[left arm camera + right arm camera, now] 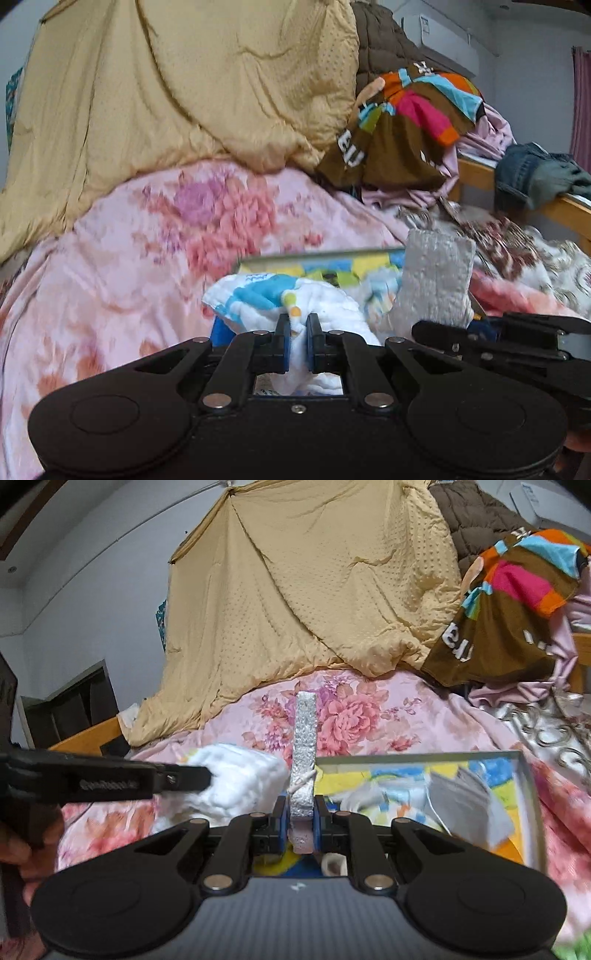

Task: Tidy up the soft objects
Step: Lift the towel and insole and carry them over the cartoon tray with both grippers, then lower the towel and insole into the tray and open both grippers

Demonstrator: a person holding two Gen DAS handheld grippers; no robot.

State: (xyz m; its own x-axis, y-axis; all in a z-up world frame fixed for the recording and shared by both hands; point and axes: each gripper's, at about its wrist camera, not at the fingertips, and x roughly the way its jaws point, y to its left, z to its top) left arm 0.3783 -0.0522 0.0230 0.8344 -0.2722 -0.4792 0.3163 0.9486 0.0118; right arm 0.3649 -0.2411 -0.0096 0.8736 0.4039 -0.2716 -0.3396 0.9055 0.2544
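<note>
Left gripper (297,341) clamped tight on a white cloth with blue print (273,299), a fold pinched between the blue pads. Right gripper (302,821) nearly closed on a silver quilted pad (304,738), held by its lower edge and standing upright, edge-on to the right wrist camera. Both items lifted above the pink floral quilt (147,258), the cloth at about 9 o'clock of the pad. Shallow tray with a bright patterned bottom (532,794) at 3 o'clock of the right gripper, more grey and white pieces lying inside.

Judged step: carrying both pieces for sorting, the tray being the probable goal, though not certain. Best done by keeping both grips firm through the carry, holding the two grippers apart so the fabrics stay untangled. Worth lowering each piece flat before letting go. Risk: the thin cloth fold slipping, or the tall pad flopping over the tray rim.
</note>
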